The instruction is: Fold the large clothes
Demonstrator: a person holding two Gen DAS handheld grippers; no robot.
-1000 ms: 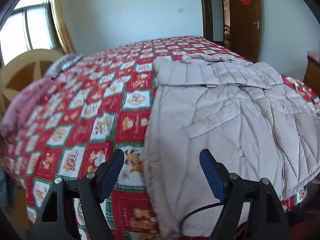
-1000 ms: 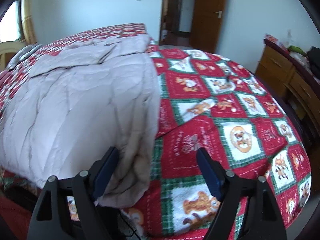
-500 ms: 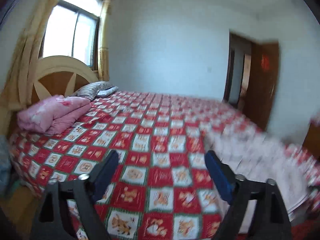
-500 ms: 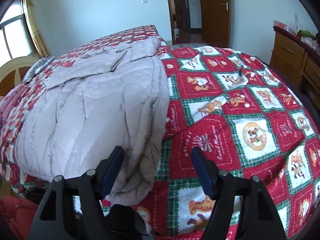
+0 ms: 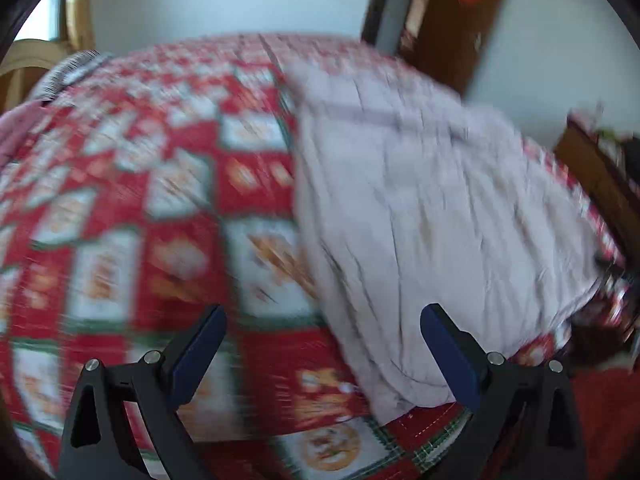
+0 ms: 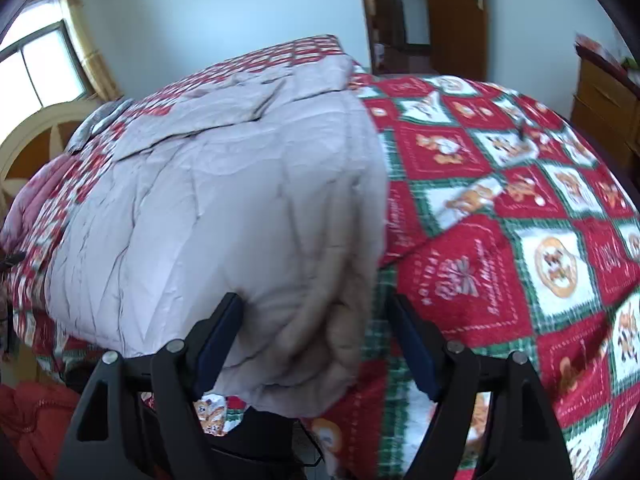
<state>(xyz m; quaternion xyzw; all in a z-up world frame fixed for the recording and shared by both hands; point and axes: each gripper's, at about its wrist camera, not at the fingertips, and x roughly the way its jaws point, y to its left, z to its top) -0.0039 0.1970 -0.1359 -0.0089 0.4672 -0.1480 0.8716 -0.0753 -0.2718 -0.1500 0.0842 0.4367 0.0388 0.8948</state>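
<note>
A beige quilted puffer jacket (image 5: 420, 200) lies spread on a bed under a red patchwork quilt (image 5: 140, 200); the left wrist view is blurred by motion. My left gripper (image 5: 322, 340) is open wide above the jacket's near left corner, which reaches between the fingers on the right finger's side without being pinched. In the right wrist view the jacket (image 6: 220, 208) fills the left half of the quilt (image 6: 520, 240). Its puffy near right corner bulges between the fingers of my right gripper (image 6: 316, 334), which is open. The left finger brushes the fabric and the right finger stands apart.
A wooden headboard (image 6: 28, 148), a striped pillow (image 6: 100, 120) and a pink folded blanket (image 6: 36, 188) sit at the bed's far left. A wooden dresser (image 6: 604, 92) stands to the right, a brown door (image 6: 456, 16) behind. Red cloth (image 6: 32, 420) lies low beside the bed.
The left view swung up toward the window and wall, then back down onto the jacket's left edge, with its jaws wider. The right gripper tipped a little closer over the jacket's corner.
</note>
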